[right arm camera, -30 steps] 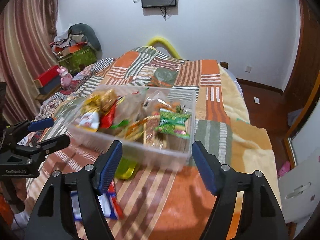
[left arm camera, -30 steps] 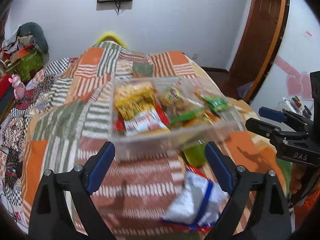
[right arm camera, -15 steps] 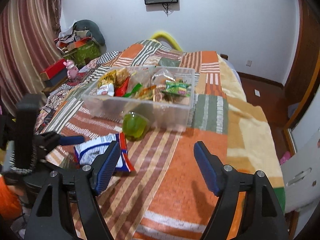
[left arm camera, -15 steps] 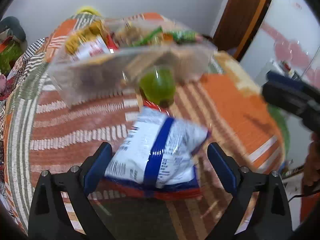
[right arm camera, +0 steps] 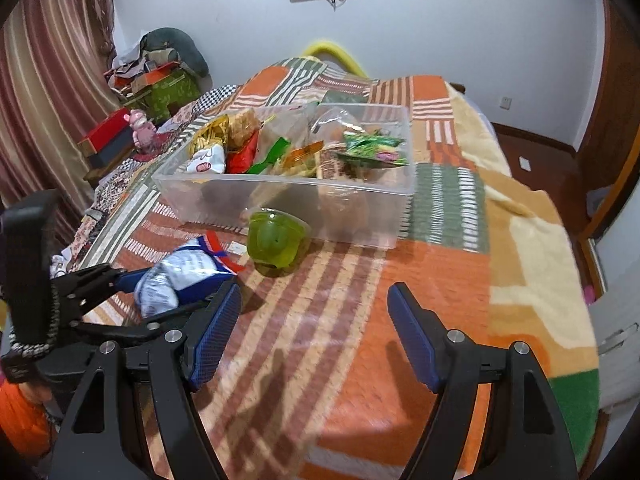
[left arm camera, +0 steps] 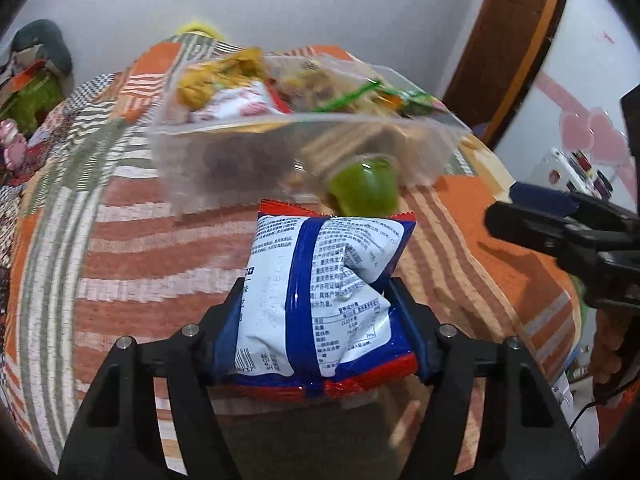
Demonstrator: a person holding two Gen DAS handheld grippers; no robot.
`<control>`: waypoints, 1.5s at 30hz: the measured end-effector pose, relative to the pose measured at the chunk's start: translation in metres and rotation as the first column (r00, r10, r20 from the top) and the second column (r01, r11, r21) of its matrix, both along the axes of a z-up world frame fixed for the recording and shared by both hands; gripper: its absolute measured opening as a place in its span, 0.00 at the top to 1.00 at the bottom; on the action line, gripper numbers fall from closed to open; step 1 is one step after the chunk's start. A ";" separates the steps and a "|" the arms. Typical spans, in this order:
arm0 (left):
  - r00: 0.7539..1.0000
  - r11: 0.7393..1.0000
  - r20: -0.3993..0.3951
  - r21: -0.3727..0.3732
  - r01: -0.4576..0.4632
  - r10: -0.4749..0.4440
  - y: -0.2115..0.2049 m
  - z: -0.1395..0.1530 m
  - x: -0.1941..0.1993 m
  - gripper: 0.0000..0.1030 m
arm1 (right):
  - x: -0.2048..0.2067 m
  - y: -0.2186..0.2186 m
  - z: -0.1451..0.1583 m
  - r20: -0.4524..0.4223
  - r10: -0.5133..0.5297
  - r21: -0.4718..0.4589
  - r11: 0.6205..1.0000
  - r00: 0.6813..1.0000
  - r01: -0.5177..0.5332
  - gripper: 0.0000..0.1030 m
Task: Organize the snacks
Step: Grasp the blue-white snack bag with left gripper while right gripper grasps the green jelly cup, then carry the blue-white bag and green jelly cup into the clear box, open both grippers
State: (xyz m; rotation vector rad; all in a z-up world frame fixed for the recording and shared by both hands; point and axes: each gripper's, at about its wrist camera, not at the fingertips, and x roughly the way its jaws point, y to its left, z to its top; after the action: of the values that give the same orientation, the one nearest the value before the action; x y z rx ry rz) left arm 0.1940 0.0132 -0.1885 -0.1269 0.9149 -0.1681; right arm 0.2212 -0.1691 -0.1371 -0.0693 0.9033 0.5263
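The left gripper [left arm camera: 316, 320], apart 1 second earlier, had clamped on the snack bag [left arm camera: 320, 292]; the right gripper [right arm camera: 314, 336] stayed apart. The tub [right arm camera: 288, 196] seemed next.

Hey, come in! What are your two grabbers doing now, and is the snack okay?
Left gripper shut on blue-and-white snack packet. Right gripper open, empty. Green jelly cup lies between packet and clear snack bin.

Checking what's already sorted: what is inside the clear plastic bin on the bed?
The clear plastic bin holds a jumble of snack packets: yellow, white, red, orange and a green packet. Whatever lies beneath that top layer is covered.
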 end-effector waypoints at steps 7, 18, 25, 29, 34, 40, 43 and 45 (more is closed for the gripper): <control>0.997 0.997 0.042 0.002 -0.071 0.071 0.033 0.011 -0.006 0.35 | 0.030 0.034 -0.017 -0.071 0.014 0.016 1.000 0.997 -0.013 0.29; 0.992 0.995 0.080 -0.026 -0.093 0.094 0.051 0.021 -0.002 0.35 | 0.044 0.056 -0.039 -0.160 0.038 -0.003 0.999 0.986 -0.039 0.56; 0.990 0.997 0.121 -0.028 -0.076 0.079 0.042 0.038 0.001 0.36 | 0.028 0.041 -0.026 -0.105 0.057 0.002 0.998 0.993 -0.057 0.57; 0.985 0.997 0.154 -0.033 -0.071 0.075 0.036 0.053 0.003 0.37 | 0.022 0.029 -0.011 -0.064 0.051 0.030 0.998 0.997 -0.049 0.57; 0.979 0.997 0.191 -0.058 -0.059 0.069 0.030 0.071 0.010 0.39 | 0.014 0.007 0.016 0.002 0.034 0.071 0.997 0.999 -0.034 0.57; 0.970 0.996 0.232 -0.070 -0.054 0.068 0.022 0.092 0.019 0.47 | 0.017 -0.008 0.041 0.065 -0.003 0.113 0.994 0.998 -0.004 0.57; 0.970 0.997 0.237 -0.056 -0.047 0.059 0.018 0.101 0.026 0.67 | 0.023 -0.009 0.048 0.086 -0.019 0.123 0.992 0.996 0.008 0.57; 0.969 0.997 0.240 -0.058 -0.043 0.056 0.017 0.104 0.032 0.67 | 0.028 -0.007 0.051 0.095 -0.027 0.128 0.992 0.995 0.015 0.57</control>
State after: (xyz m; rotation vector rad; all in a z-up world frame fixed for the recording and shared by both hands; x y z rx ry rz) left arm 0.2263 0.0302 -0.0844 -0.1738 0.6635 -0.1576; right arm 0.2497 -0.1760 -0.0864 0.0304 0.7734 0.5554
